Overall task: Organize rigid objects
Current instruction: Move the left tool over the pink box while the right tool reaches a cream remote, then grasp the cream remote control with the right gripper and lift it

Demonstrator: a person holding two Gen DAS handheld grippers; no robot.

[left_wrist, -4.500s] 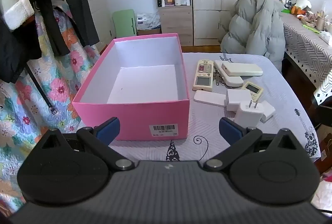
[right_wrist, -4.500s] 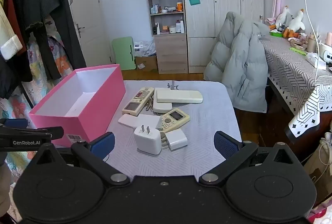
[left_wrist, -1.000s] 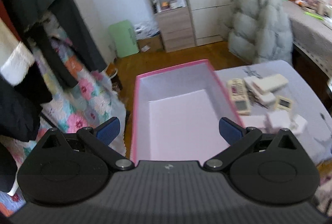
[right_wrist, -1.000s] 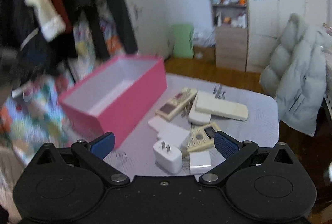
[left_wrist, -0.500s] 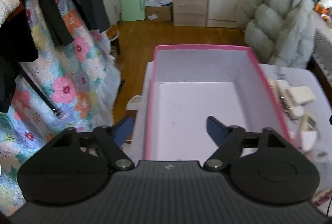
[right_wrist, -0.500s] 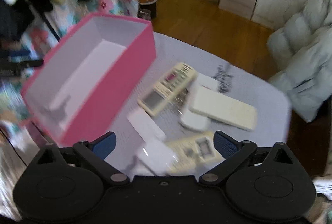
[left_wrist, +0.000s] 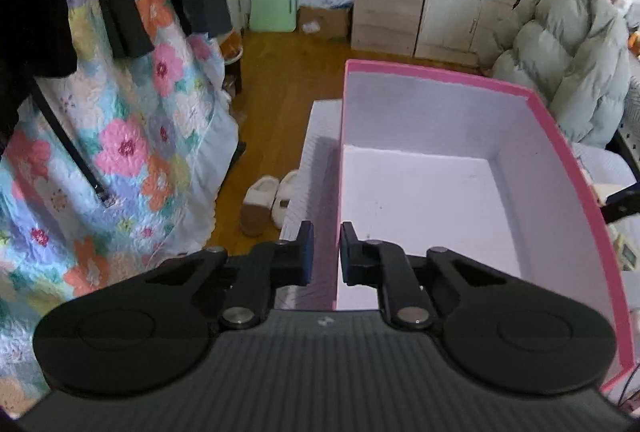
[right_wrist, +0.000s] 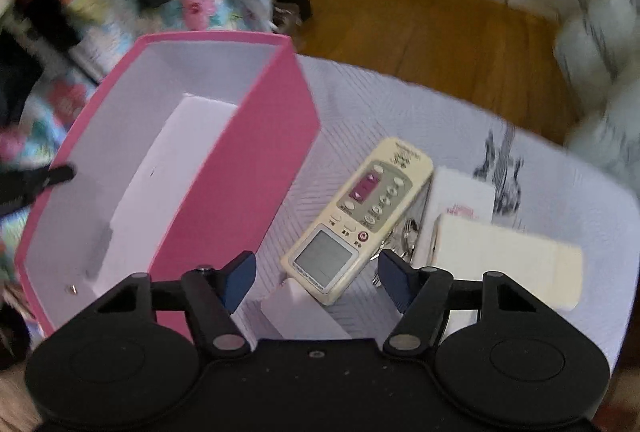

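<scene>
Bedroom clutter frames the left wrist view: a floral quilt (left_wrist: 120, 135) hangs under dark clothes, slippers (left_wrist: 266, 201) sit on the wood floor, and a grey puffer jacket (left_wrist: 568, 59) slumps beyond the pink box (left_wrist: 576, 167), which stands empty on the bench (left_wrist: 320, 135). The left hand-held gripper (left_wrist: 323, 252) is closed on the box's near-left wall, one pad outside and one inside, pinching thin cardboard. That hold could go wrong: a pull or twist here may buckle the wall or drag the light box toward the bench edge, which lies just beside it. No writing can be read in this view. Seen from the right wrist, the same box (right_wrist: 240, 167) sits at the left of the grey patterned cloth, with a cream air-conditioner remote (right_wrist: 360, 220) just beside it, a keyring (right_wrist: 404, 236) partly under the remote, a white card with pink print (right_wrist: 464, 199) and a long white remote (right_wrist: 508, 260) to the right, and a white plug-like block (right_wrist: 296, 308) nearest the camera. The right hand-held gripper (right_wrist: 316, 280) has its jaws closing astride the remote's lower end, pads not yet touching it. The risk is a skewed bite: the remote lies at an angle across the jaws and overlaps the block and keys, so closing may slide it, snag the keys or catch the block too. Button labels and the pink print are too blurred to read.
</scene>
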